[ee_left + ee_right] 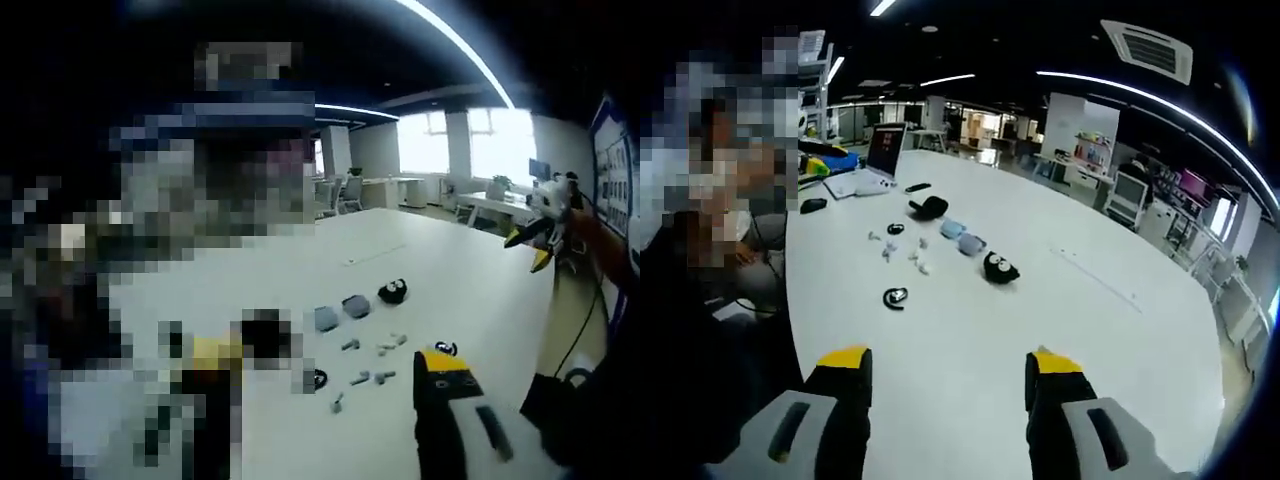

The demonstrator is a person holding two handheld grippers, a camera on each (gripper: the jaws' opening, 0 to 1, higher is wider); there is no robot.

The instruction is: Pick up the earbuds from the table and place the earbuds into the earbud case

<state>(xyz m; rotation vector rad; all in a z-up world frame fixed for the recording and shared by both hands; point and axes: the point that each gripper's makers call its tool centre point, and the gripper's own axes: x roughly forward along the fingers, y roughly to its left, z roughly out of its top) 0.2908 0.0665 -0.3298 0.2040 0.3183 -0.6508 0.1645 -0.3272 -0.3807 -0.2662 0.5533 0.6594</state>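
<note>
Several small pale earbuds [372, 377] [916, 256] lie loose on the white table [470, 270] [970, 330]. Beside them sit two grey-blue cases [340, 312] [962, 236] and a black case with white eyes [393, 291] [1000, 268]. Black ear-hook pieces [445, 348] [895, 297] lie nearer to me. My left gripper [330, 365] is open above the table, short of the earbuds, holding nothing. My right gripper [948, 362] is also open and empty, well back from the objects; in the left gripper view it [528, 248] hangs in the air at the far right.
At the table's far end stand a laptop [875, 165], a phone [918, 187], a mouse [813, 205] and another black object [928, 207]. A person sits at the table's left side. Desks and chairs fill the office behind.
</note>
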